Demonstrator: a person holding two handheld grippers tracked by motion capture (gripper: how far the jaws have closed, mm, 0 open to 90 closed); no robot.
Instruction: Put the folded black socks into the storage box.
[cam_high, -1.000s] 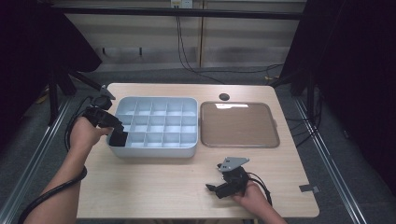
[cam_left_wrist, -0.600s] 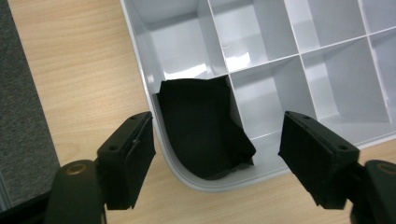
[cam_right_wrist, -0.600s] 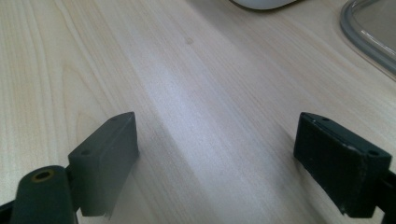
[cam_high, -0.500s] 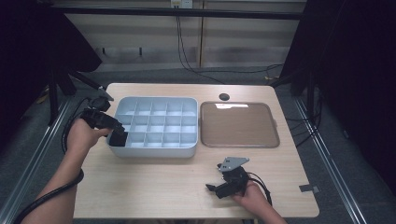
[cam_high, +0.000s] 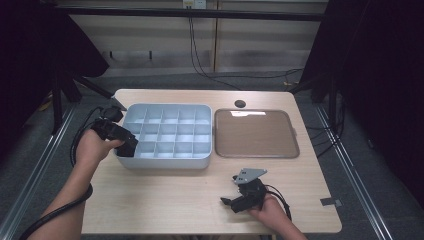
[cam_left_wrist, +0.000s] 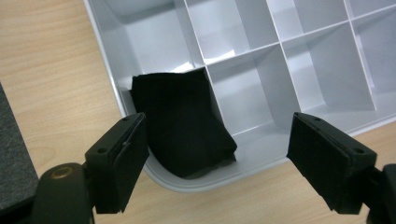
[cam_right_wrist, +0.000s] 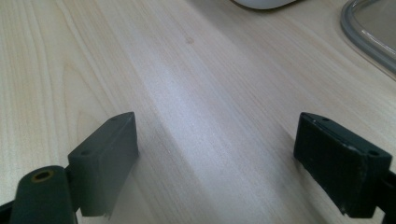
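Note:
A pale grey divided box (cam_high: 165, 163) stands on the wooden table, left of centre. A folded black cloth (cam_left_wrist: 187, 121) lies in its near-left corner compartment (cam_high: 129, 149). My left gripper (cam_left_wrist: 219, 140) hovers over that corner (cam_high: 125, 142). Its jaws have just been opening and stand wide apart. The cloth sits below and between them, and the pads (cam_left_wrist: 126, 158) do not press on it. My right gripper (cam_right_wrist: 215, 149) is open over bare wood near the front edge (cam_high: 231, 202), with nothing between its jaws.
A shallow brown tray (cam_high: 256, 133) with a clear rim lies right of the box. A small dark round hole (cam_high: 240, 103) is in the table behind it. Cables trail from both grippers. The table's left edge is close to my left hand.

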